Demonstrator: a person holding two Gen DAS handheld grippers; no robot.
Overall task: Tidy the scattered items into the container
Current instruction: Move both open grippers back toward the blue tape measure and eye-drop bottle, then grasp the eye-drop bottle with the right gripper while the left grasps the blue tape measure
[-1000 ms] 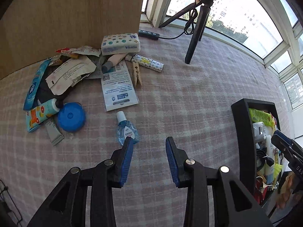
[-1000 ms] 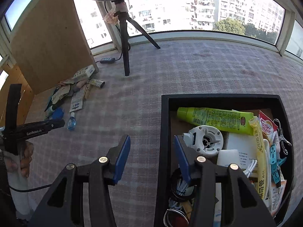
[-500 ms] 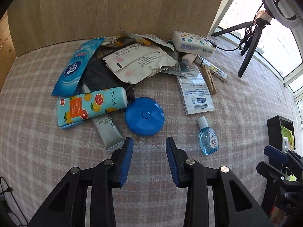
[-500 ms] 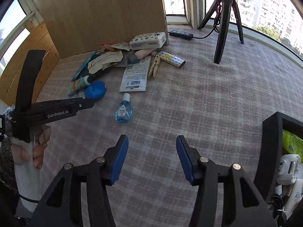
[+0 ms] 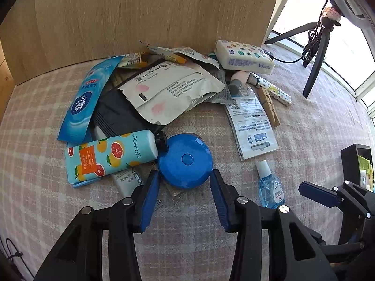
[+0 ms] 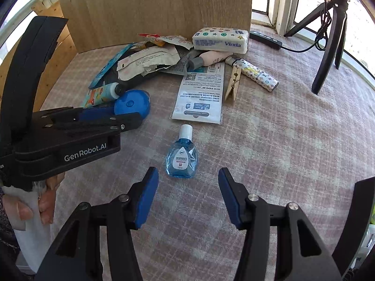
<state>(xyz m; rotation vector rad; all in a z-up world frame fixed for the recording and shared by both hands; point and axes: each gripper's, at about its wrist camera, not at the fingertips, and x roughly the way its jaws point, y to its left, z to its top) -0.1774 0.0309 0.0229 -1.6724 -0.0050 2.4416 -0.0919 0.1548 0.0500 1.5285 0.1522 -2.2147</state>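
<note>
My left gripper point(image 5: 185, 182) is open, its fingers on either side of the near edge of a round blue case point(image 5: 185, 160), which lies on the checked cloth. The case also shows in the right wrist view point(image 6: 132, 104). My right gripper point(image 6: 187, 180) is open and empty, just short of a small blue eye-drop bottle point(image 6: 181, 157), also seen in the left wrist view point(image 5: 270, 186). The black container point(image 5: 351, 164) stands at the right; only its edge point(image 6: 356, 222) shows in the right wrist view.
A heap of items lies against a wooden board point(image 5: 140, 18): a citrus-print tube point(image 5: 110, 154), a blue Vinda pouch point(image 5: 88, 98), a white packet point(image 5: 173, 89), a tissue pack point(image 6: 220, 39), a leaflet point(image 6: 201, 96), a clothespin point(image 6: 234, 82), a patterned tube point(image 6: 255, 75). A tripod point(image 6: 328, 42) stands right.
Both grippers have moved in toward the heap. The left one now straddles the blue case; the right one has come up close to the eye-drop bottle.
</note>
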